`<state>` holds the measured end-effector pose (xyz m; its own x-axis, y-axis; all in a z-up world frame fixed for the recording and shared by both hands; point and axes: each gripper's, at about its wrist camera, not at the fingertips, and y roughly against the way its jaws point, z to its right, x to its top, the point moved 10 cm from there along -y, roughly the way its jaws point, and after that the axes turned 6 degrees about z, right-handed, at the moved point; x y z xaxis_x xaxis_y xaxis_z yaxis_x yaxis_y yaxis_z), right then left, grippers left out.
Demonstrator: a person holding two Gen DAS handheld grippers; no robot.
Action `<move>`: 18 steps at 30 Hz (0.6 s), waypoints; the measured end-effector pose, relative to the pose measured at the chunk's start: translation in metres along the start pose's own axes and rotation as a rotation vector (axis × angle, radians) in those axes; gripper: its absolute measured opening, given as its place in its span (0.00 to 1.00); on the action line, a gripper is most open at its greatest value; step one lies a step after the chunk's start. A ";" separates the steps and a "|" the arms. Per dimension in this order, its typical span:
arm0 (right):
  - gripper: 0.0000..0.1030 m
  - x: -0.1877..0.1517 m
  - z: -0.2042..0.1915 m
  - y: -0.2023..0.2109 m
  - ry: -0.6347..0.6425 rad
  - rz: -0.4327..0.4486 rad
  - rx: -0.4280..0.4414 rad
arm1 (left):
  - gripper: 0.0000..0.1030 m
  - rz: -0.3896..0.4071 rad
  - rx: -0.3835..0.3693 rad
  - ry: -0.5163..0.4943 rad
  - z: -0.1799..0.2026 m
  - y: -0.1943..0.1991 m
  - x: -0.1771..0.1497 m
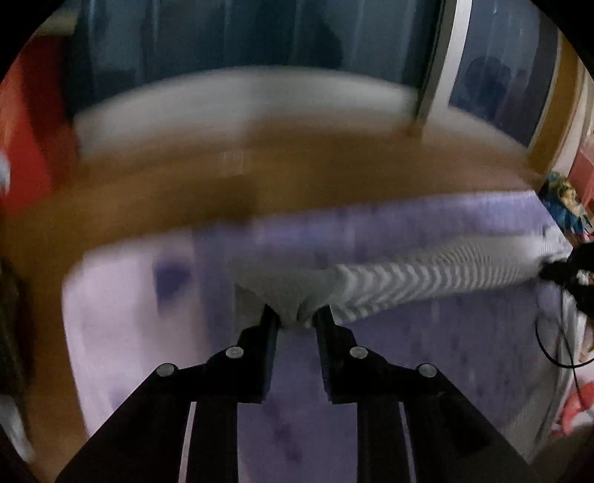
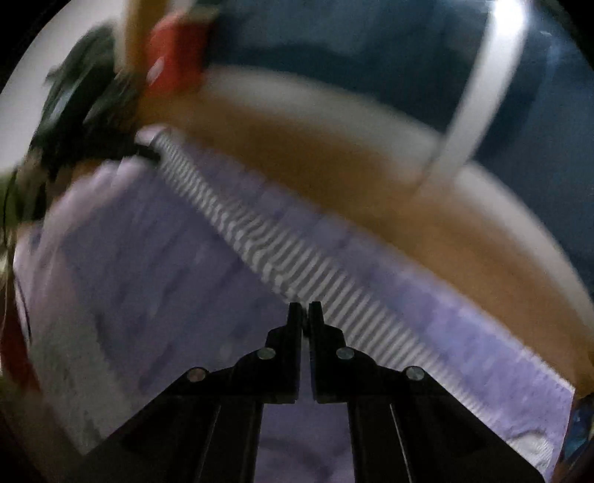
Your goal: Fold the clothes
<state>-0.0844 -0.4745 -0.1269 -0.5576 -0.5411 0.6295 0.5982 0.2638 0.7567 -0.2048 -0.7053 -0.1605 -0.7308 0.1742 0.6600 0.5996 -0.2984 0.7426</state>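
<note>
A grey-and-white striped garment point(image 1: 408, 278) hangs stretched in a long band above a lavender bedsheet point(image 1: 427, 353). My left gripper point(image 1: 296, 315) is shut on one bunched end of it, and the cloth fills the gap between the fingers. The band runs right to a dark shape point(image 1: 564, 271) at the frame edge, which is the other gripper. In the right wrist view the striped garment point(image 2: 282, 260) runs from my right gripper point(image 2: 305, 314) up and left to the left gripper point(image 2: 85, 119). The right jaws are pressed together on the garment's edge. Both views are blurred.
Beyond the bedsheet point(image 2: 148, 278) lies a brown wooden floor point(image 1: 260, 167), then a pale ledge point(image 1: 241, 96) and dark blue curtains point(image 1: 260, 33). A red object point(image 1: 26, 141) stands at the left. A colourful cloth point(image 1: 564, 204) and a black cable point(image 1: 557, 345) sit at the right.
</note>
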 end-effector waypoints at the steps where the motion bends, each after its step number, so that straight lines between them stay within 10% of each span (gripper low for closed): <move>1: 0.03 -0.019 -0.012 -0.002 0.003 -0.040 0.027 | 0.21 -0.014 0.005 0.011 0.003 0.001 -0.010; 9: 0.03 -0.085 -0.034 0.010 0.024 -0.202 0.073 | 0.21 -0.056 0.024 0.188 -0.025 0.030 -0.078; 18: 0.37 0.015 -0.090 0.026 0.040 0.046 0.077 | 0.21 -0.005 0.016 0.276 -0.043 0.064 -0.067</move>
<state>-0.0251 -0.5479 -0.1140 -0.5065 -0.5580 0.6573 0.5755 0.3489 0.7396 -0.1315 -0.7767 -0.1623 -0.7938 -0.0870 0.6020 0.5991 -0.2825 0.7492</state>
